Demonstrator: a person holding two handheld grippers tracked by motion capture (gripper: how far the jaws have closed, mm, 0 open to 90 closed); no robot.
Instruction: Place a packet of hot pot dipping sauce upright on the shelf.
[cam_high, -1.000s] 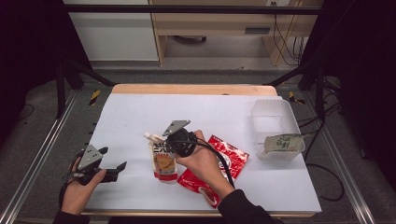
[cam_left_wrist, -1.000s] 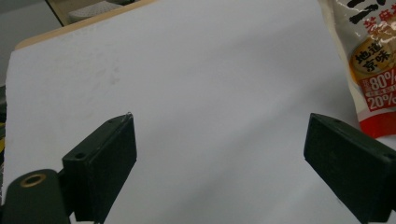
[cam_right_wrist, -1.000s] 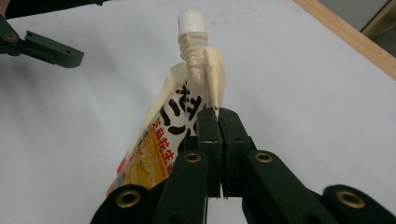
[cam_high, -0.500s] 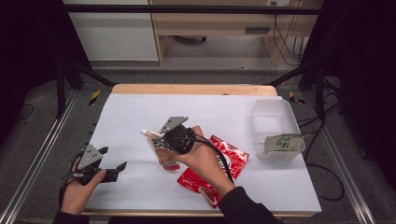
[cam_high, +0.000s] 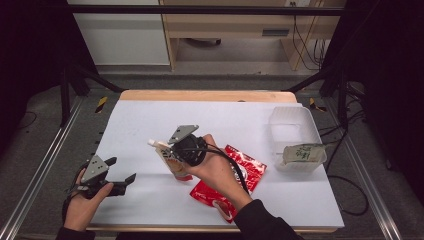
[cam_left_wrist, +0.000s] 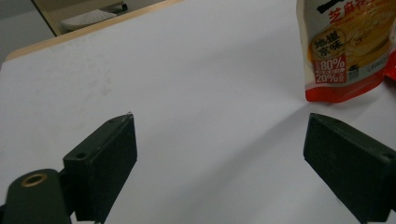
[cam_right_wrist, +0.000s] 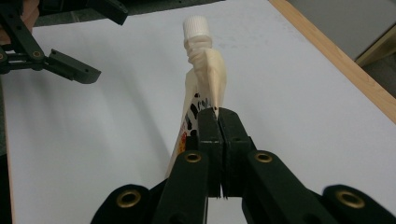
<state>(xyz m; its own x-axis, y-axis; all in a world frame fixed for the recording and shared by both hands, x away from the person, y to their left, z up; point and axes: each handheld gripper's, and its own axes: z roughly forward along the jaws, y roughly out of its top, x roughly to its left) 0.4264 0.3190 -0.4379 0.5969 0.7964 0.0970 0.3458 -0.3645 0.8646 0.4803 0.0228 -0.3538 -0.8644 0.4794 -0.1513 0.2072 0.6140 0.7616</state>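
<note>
A cream and orange spouted pouch (cam_high: 169, 159) with a white cap is held near its neck by my right gripper (cam_high: 176, 152), which is shut on it. In the right gripper view the jaws meet on the pouch (cam_right_wrist: 205, 70) just below the spout, at my right gripper (cam_right_wrist: 217, 116). The pouch's bottom edge (cam_left_wrist: 345, 46) rests on the white table. My left gripper (cam_high: 122, 169) stands open near the front left of the table, with nothing between its jaws (cam_left_wrist: 224, 158). It also shows far off as the left gripper (cam_right_wrist: 109, 46).
A red packet (cam_high: 245, 167) lies flat under the right forearm. A clear plastic container (cam_high: 295, 125) at the right holds a pale green packet (cam_high: 302, 152). The white table top (cam_high: 225, 120) has a wooden far edge.
The right gripper has shifted slightly left with the pouch, whose spout end has come up off the table. The left gripper has stayed put.
</note>
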